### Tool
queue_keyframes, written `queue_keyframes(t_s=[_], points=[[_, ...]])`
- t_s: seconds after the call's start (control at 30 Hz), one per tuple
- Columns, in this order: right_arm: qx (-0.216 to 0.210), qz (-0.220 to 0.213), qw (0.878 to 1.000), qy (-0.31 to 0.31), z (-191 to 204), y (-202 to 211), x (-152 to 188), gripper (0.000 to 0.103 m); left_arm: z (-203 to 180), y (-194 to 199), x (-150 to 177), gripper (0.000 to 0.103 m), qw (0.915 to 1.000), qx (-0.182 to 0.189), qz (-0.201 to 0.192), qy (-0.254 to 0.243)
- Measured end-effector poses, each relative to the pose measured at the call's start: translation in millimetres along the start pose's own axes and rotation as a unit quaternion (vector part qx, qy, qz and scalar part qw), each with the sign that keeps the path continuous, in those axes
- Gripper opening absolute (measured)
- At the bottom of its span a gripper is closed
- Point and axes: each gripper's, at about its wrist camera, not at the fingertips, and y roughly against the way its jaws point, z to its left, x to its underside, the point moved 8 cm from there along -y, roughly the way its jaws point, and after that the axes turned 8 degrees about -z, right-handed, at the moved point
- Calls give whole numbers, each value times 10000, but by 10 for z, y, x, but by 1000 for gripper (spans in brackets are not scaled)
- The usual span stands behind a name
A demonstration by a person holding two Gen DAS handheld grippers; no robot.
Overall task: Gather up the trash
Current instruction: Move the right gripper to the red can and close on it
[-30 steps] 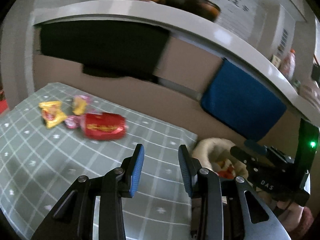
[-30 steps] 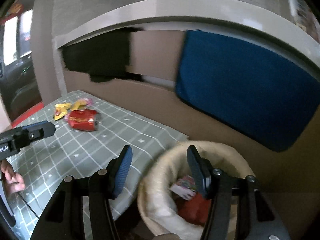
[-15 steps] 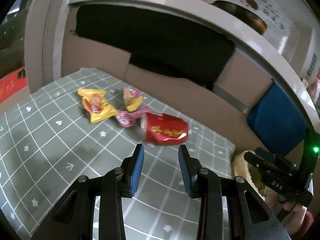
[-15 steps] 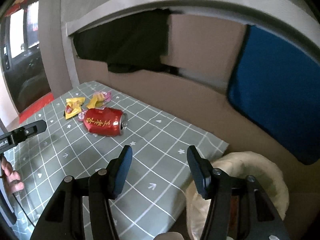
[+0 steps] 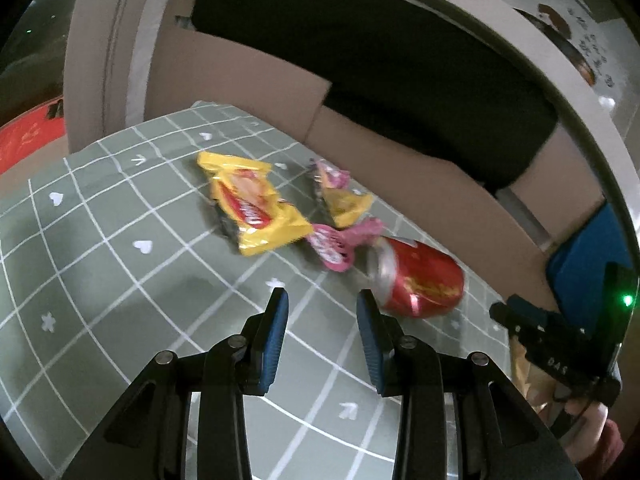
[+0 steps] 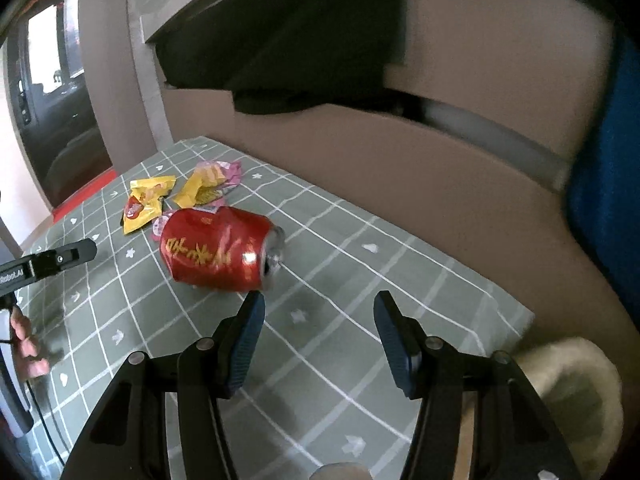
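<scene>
The red can point(image 6: 218, 249) lies on its side on the checked bench point(image 6: 360, 280), its open end turned toward the basket point(image 6: 576, 384) that sits off the bench's near corner. Just beyond the can, on the side away from the basket, are the wrappers: a pink one point(image 5: 340, 244) touching the can's end, a small yellow one point(image 5: 346, 204) behind that, and a larger yellow packet point(image 5: 256, 208) farthest out.

A second ago both hand-held grippers were over by the basket, which filled the lower part of the right view with scraps already inside. Since then both have swung across and down toward the can, so the basket has slid to the edge of the picture and the can now looms large. The right hand-held gripper point(image 6: 318, 340) has its jaws wide apart and empty, the can just ahead of its left finger. The left hand-held gripper point(image 5: 322, 340) is also apart and empty, with the can just past its right finger and the pink wrapper straight ahead.

I'd judge this the return for another load: the can looks like the right one's pick, the wrappers the left's.
</scene>
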Motion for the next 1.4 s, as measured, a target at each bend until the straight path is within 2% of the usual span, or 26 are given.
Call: queue_keyframes(t_s=[0.2, 0.37, 0.47, 0.53, 0.6, 0.7, 0.83, 1.0, 1.17, 1.23, 1.33, 1.4], points=[[-382, -226, 9976, 529, 414, -316, -423, 54, 224, 17, -108, 37, 10000, -56, -26, 20], [-986, 284, 9941, 360, 612, -787, -594, 54, 357, 39, -155, 37, 10000, -41, -11, 62], [-989, 479, 9928, 479, 639, -958, -529, 54, 451, 68, -160, 37, 9999, -70, -20, 73], [-1133, 482, 9917, 369, 618, -933, -471, 54, 501, 64, -169, 37, 9999, -102, -19, 110], [-1372, 524, 9890, 157, 604, -844, -383, 55, 540, 44, -178, 37, 9997, -125, -8, 191], [-1481, 489, 9874, 280, 614, -649, -249, 55, 539, 13, -177, 37, 9995, -101, 17, 284], [-1510, 457, 9860, 541, 669, -357, -23, 55, 466, -5, -157, 37, 9998, -110, 21, 160], [-1743, 456, 9825, 478, 741, -157, 114, 56, 393, 19, -137, 37, 9999, -116, 24, 52], [-1852, 593, 9802, 362, 845, -300, 127, 60, 372, 49, -148, 37, 9999, -138, 19, -35], [-2115, 752, 9741, 269, 944, -423, 154, 61, 378, 53, -143, 37, 9999, -132, 32, -1], [-2210, 922, 9703, 333, 1062, -555, 228, 63, 414, 54, -138, 37, 9999, -94, 72, 51], [-2309, 899, 9682, 354, 1101, -536, 248, 56, 412, 37, -129, 37, 9999, -56, 106, 39]])
